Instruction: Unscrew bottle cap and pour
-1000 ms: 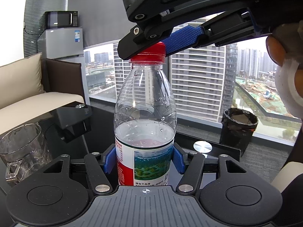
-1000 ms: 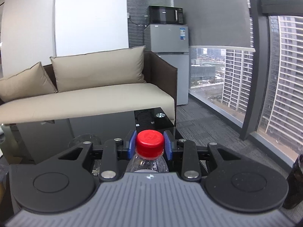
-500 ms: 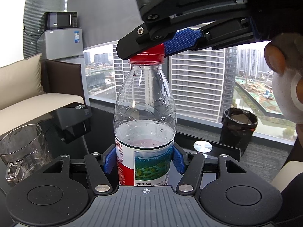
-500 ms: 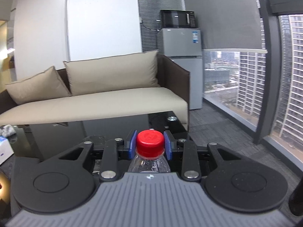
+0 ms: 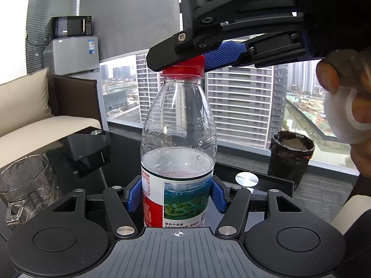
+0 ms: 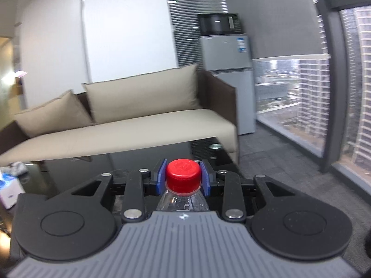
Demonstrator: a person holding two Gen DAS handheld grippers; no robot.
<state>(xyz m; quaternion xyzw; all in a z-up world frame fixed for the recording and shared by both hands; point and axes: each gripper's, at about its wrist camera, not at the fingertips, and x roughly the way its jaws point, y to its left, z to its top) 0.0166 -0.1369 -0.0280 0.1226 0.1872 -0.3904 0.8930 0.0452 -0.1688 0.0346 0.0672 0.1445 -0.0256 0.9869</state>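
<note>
A clear plastic water bottle [image 5: 177,139], partly full, with a red and landscape label, stands upright on the dark glass table [image 5: 125,146]. My left gripper [image 5: 177,197] is shut on the bottle's lower body. My right gripper [image 6: 183,178] is shut on the red cap [image 6: 183,173]; in the left wrist view it comes in from the upper right over the red cap [image 5: 183,68]. An empty glass cup [image 5: 23,183] stands on the table to the left.
A beige sofa [image 6: 129,125] stands beyond the table, with a fridge [image 6: 227,81] and microwave [image 6: 219,24] behind it. A black bin [image 5: 291,155] stands by the window. A white box [image 6: 9,192] lies at the table's left.
My right gripper has turned about the cap, swinging its view rightward across the room. The bottle and my left gripper have stayed in place.
</note>
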